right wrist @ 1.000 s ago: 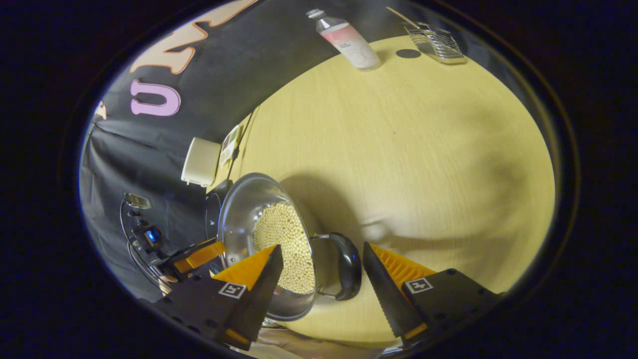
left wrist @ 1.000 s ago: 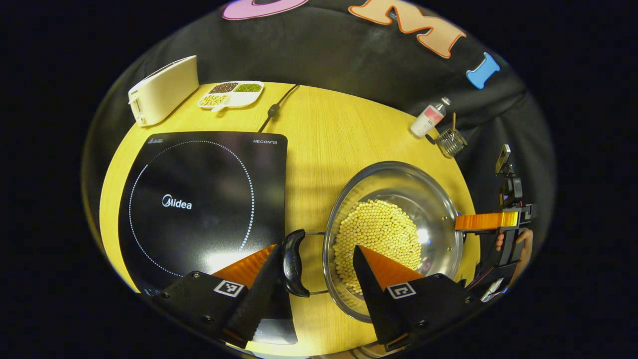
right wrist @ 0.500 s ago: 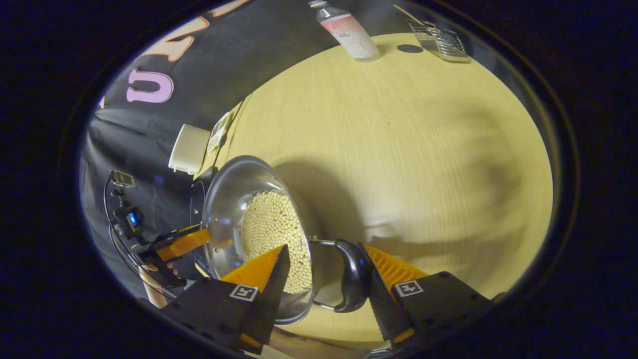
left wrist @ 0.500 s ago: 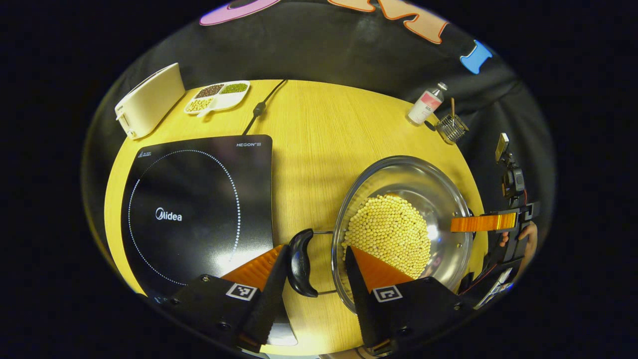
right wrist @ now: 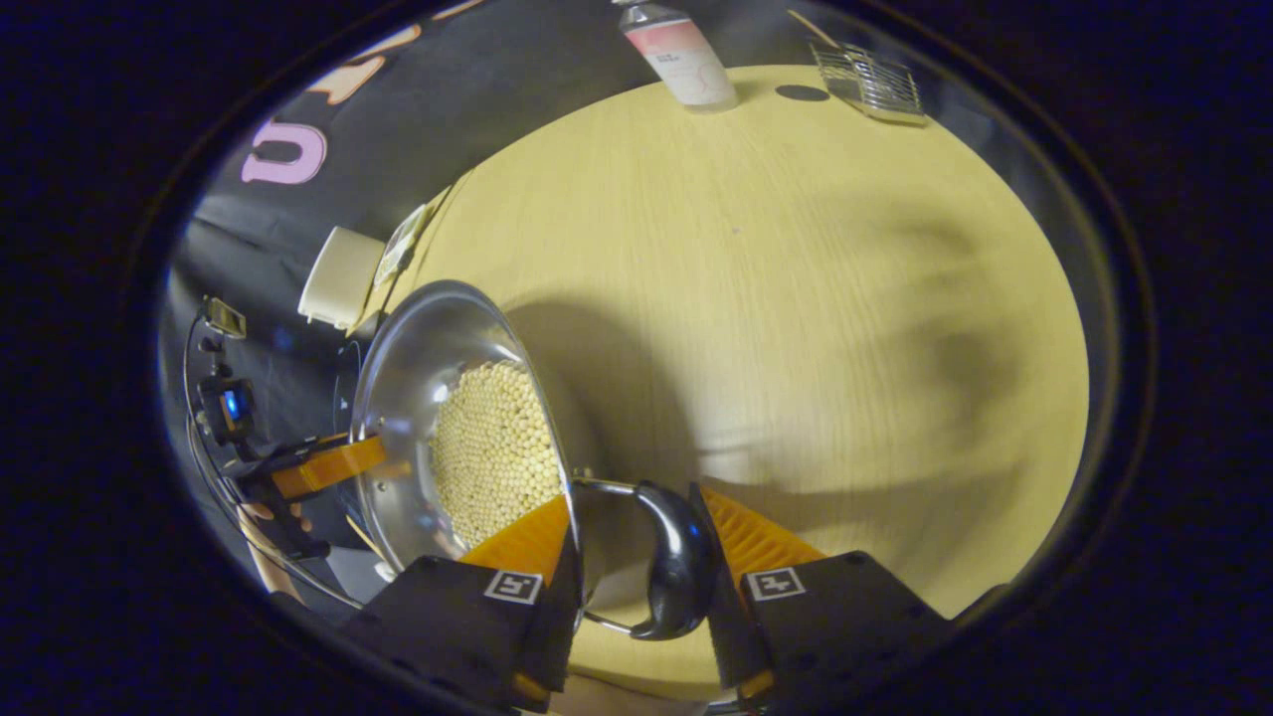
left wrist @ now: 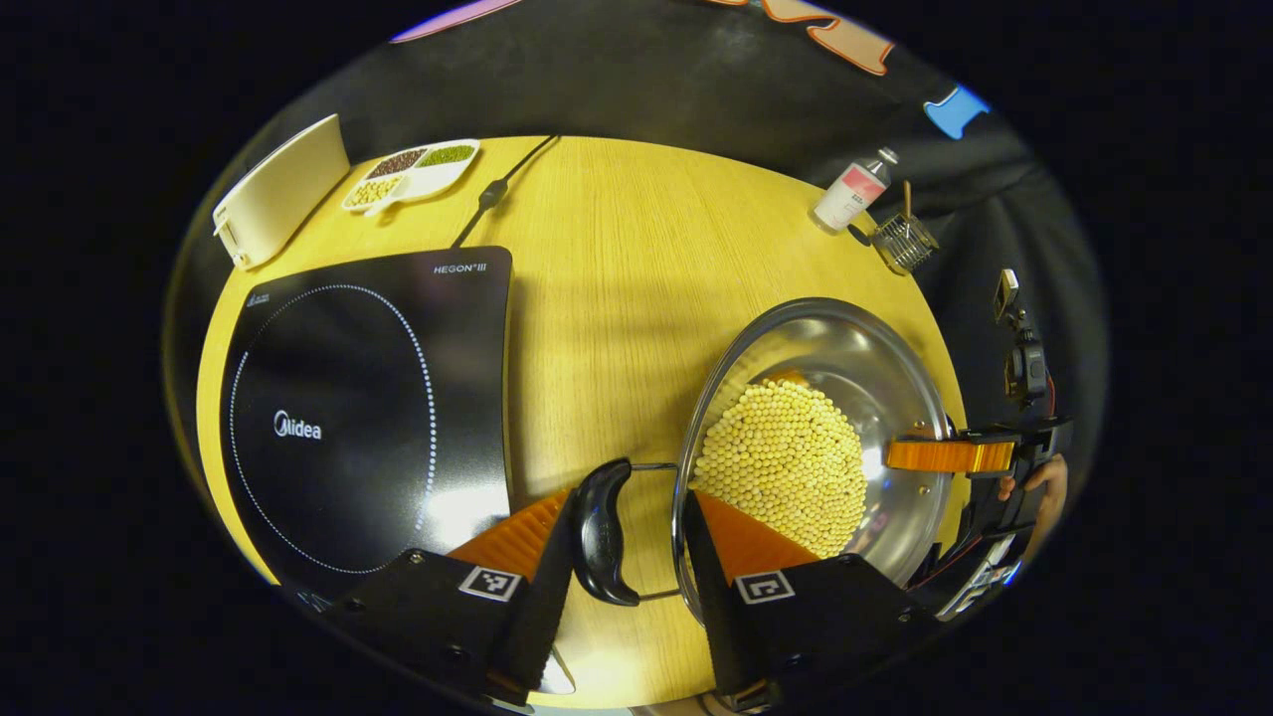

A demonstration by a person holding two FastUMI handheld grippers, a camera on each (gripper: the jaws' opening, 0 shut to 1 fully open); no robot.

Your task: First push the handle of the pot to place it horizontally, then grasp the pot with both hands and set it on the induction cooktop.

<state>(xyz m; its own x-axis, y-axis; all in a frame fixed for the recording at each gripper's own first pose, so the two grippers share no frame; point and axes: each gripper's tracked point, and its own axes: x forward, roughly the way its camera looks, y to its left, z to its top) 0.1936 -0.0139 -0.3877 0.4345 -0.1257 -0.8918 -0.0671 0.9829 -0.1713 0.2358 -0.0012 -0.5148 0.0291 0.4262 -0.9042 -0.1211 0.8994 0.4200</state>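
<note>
Here both tongs, left and right, clamp the pot by its handles, beside the cooktop.

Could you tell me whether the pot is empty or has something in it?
It has something in it: the pot holds a heap of small pale yellow beads covering much of its bottom, with bare metal above them.
</note>
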